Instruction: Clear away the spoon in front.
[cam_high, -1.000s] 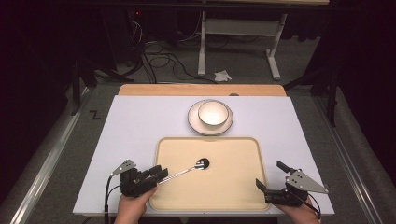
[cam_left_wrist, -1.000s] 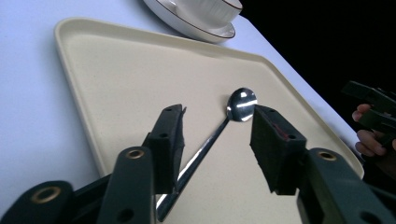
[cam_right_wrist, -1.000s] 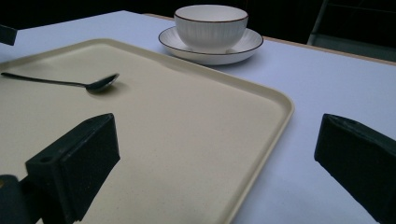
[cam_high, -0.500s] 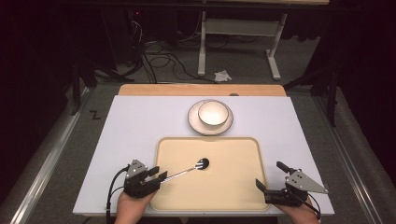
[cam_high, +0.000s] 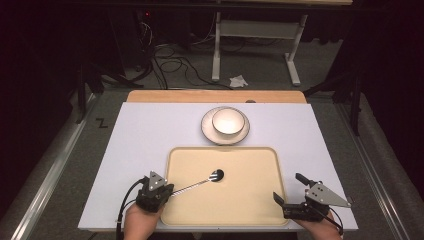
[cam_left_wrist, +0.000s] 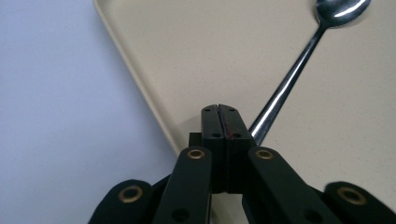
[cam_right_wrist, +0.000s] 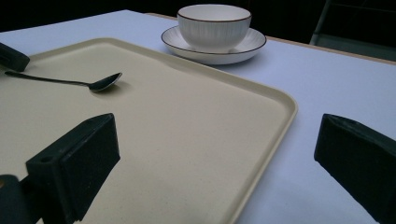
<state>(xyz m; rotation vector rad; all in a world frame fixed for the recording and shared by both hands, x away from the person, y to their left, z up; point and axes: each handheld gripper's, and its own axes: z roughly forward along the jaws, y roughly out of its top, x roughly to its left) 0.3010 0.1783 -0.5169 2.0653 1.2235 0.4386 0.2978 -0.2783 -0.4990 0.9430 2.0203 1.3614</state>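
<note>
A metal spoon (cam_high: 200, 182) lies slantwise on the beige tray (cam_high: 250, 202), bowl end toward the tray's middle. My left gripper (cam_high: 169, 189) sits at the tray's near left edge, at the spoon's handle end. In the left gripper view its jaws have just been closing and now meet pad to pad (cam_left_wrist: 219, 109). The spoon handle (cam_left_wrist: 285, 79) runs out from under the right-hand jaw, and I see nothing between the pads. My right gripper (cam_high: 288, 187) rests open over the tray's near right corner, nothing between its fingers (cam_right_wrist: 84, 154).
A white bowl (cam_high: 228, 121) stands on a saucer (cam_high: 207, 131) beyond the tray's far edge, both on the white table (cam_high: 140, 150). A wooden strip (cam_high: 165, 96) runs along the table's far edge. Dark floor with cables and a desk frame lies beyond.
The left gripper's jaws have come together at the spoon's handle end, and the hand has rolled so its grey plate faces up. The right gripper and spoon have not moved.
</note>
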